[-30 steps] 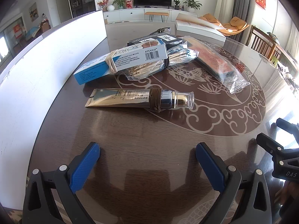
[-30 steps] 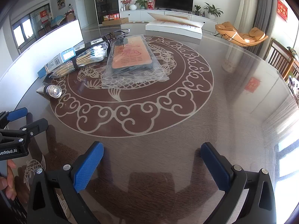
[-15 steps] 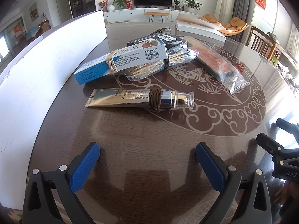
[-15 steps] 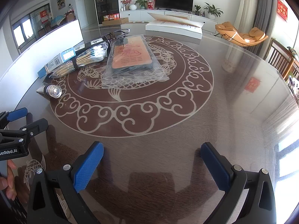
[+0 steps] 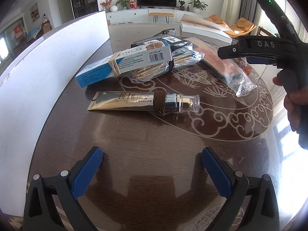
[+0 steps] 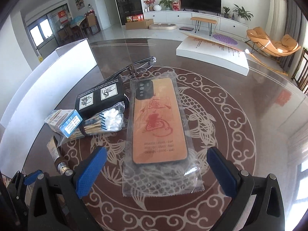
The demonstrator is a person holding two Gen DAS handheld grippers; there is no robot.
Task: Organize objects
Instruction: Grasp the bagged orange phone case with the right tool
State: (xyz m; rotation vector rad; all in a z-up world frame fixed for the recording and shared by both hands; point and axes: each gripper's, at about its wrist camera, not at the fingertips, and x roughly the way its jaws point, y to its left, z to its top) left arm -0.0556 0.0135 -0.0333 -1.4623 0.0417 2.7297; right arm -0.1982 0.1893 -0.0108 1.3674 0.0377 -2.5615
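Observation:
A gold eye-cream tube (image 5: 142, 101) with a brown band lies ahead of my open, empty left gripper (image 5: 152, 163). Behind it lie a blue-and-white box (image 5: 123, 65), a bag of cotton swabs (image 5: 167, 65) and a black box (image 5: 163, 42). An orange phone case in a clear bag (image 6: 158, 123) lies just ahead of my open, empty right gripper (image 6: 156, 165), between its line of fingers. The swabs (image 6: 107, 119), black box (image 6: 100, 98) and blue box (image 6: 65, 123) lie to its left. The right gripper's body (image 5: 269, 48) hovers above the case in the left wrist view.
A white board (image 5: 38, 73) stands along the table's left side. A white flat box (image 6: 211, 52) lies at the far side of the round patterned table (image 6: 240, 134). Glasses (image 6: 138, 65) lie behind the black box. The left gripper (image 6: 23, 179) shows at lower left.
My right gripper has moved forward and left over the table, now right behind the bagged phone case. The left gripper has not moved.

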